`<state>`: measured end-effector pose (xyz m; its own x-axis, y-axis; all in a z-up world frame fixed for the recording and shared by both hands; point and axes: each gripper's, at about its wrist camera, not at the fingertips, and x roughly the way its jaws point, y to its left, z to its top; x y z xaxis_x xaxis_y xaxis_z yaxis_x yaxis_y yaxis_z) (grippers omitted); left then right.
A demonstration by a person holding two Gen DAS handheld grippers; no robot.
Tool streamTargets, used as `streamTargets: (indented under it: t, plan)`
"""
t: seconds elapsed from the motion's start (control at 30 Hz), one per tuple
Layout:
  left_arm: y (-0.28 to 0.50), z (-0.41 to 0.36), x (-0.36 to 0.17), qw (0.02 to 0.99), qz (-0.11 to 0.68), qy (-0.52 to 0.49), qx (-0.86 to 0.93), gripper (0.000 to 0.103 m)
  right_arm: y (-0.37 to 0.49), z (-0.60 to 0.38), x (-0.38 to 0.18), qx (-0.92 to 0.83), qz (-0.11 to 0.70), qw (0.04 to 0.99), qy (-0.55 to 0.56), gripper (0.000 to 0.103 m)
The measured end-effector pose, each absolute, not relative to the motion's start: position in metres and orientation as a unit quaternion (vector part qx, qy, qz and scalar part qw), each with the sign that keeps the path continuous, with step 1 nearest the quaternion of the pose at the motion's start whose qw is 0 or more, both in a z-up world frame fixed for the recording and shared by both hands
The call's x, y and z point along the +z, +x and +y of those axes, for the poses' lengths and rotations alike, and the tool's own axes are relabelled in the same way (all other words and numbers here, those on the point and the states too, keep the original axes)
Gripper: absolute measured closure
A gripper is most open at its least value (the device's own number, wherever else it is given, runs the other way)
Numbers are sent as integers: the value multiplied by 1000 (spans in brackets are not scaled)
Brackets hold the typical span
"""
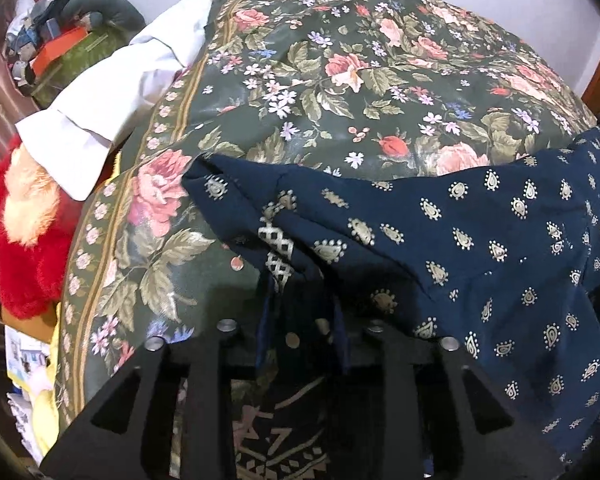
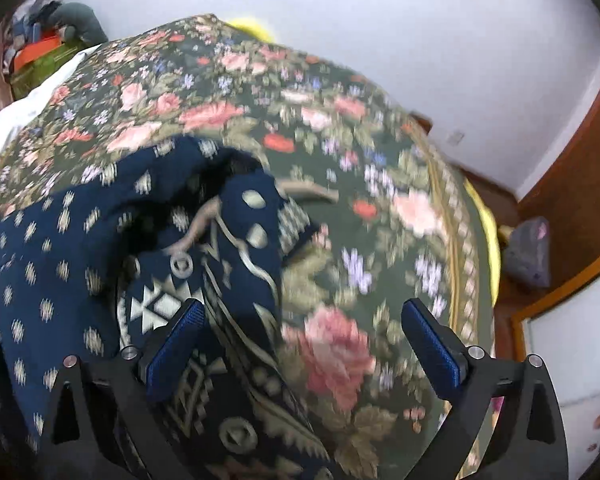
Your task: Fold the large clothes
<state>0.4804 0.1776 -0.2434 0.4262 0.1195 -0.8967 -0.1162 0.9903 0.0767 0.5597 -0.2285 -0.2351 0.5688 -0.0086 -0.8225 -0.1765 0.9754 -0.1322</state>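
Left claw (image 1: 300, 344) pinches navy garment (image 1: 500, 240); right claw (image 2: 300, 316) spread wide, empty, over bedspread (image 2: 380, 200).

Navy garment (image 1: 480, 240) w/ small gold teardrop print, crumpled, not folded yet. One bunch sits pinched between left gripper (image 1: 300, 344) fingers; rest spreads to its right. Gold-patterned border part lies by right gripper (image 2: 300, 320), left finger.

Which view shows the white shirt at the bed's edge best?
The left wrist view: the white shirt lies sharp there, sleeve and cuff visible, beside the floral bedspread. The right wrist view shows only a blurred white sliver.
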Motion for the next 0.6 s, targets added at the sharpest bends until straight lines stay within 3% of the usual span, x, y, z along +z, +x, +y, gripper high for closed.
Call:
streamTargets:
  t: [0.07,0.33,0.6]
  plan:
    - [478,178,-238,844,531,7,77,63,550,-237,-225,54,465,879,-85,5]
    - [423,167,-168,868,493,11,55,62,469,-248,-151,97,432,894,-74,5]
    - [336,138,-71,915,401,22,30,43,364,-242,-62,143,357,920,-73,5]
